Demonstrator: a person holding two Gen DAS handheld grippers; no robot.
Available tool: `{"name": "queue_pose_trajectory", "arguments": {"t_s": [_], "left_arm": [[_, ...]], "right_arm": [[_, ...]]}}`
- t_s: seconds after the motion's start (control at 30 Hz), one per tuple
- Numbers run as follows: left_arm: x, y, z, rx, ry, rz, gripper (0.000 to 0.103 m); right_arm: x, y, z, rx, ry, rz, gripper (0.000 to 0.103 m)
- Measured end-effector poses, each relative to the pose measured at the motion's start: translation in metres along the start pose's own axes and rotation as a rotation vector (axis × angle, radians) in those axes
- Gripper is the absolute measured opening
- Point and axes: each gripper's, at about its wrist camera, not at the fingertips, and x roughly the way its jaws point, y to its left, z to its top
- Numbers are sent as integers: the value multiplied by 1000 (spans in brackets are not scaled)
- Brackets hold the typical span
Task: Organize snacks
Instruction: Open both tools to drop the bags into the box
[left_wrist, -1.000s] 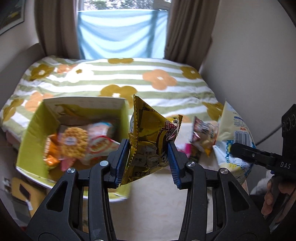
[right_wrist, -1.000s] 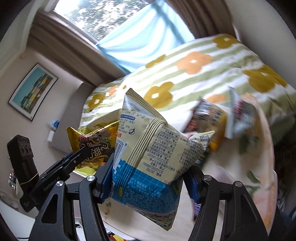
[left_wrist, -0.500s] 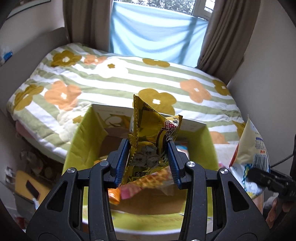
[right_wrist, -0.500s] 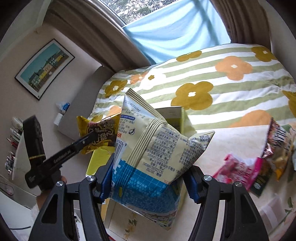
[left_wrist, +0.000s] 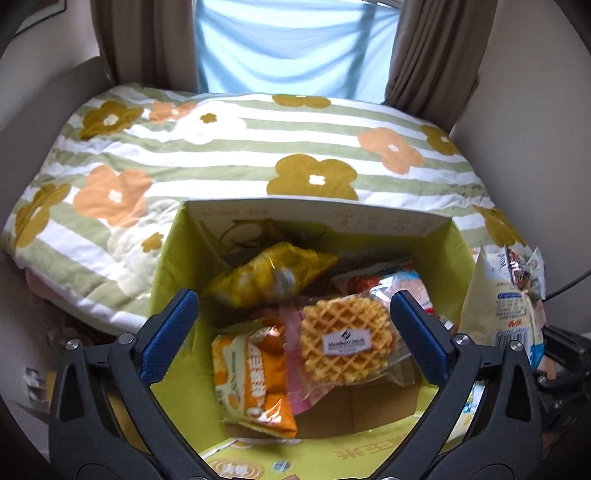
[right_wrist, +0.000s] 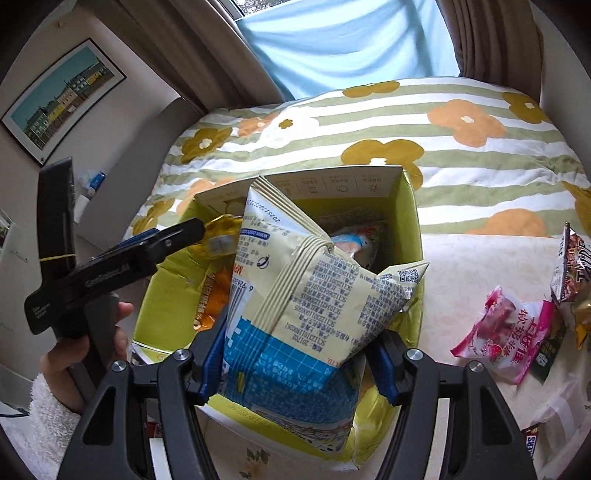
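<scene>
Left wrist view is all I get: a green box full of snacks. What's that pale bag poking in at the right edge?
Observer: The right claw is clamped on it. It's a cream-and-blue bag, held over the green box.
Visitor: Are any snacks outside the box?
Observer: Yes, a pink packet lies on the table, to the right of the box.
Visitor: Anything on the walls?
Observer: A framed picture of a row of colourful buildings hangs to the left of the bed.
</scene>
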Motion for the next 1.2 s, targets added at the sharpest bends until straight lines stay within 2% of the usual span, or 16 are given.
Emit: {"name": "queue_pose_trajectory", "arguments": {"t_s": [0.17,0.37,0.4,0.43,0.5,0.73,0.87,1.2], "left_arm": [[-12,3,-15,-36,0,-1,103],[-27,-3,-27,-33,0,30,103],[-30,-3,-28,-33,-4,40,103],[-32,-4,-28,-34,-6,47,103],[-38,-2,-31,-39,-9,49,103],[-47,1,-44,-63,-5,48,103],[-56,-1,-51,-66,-10,41,103],[-68,-15,-52,-23,-36,-20,103]], "right_arm": [[2,3,-3,-64,16,-21,61],[10,13,-2,-93,53,-26,63],[11,15,-3,-97,56,-35,68],[12,16,-5,-99,61,-54,82],[11,18,-8,-114,51,-76,99],[3,16,-22,-147,6,-119,99],[-8,15,-27,-125,-12,-106,99],[-35,14,-38,-98,-39,-161,99]]}}
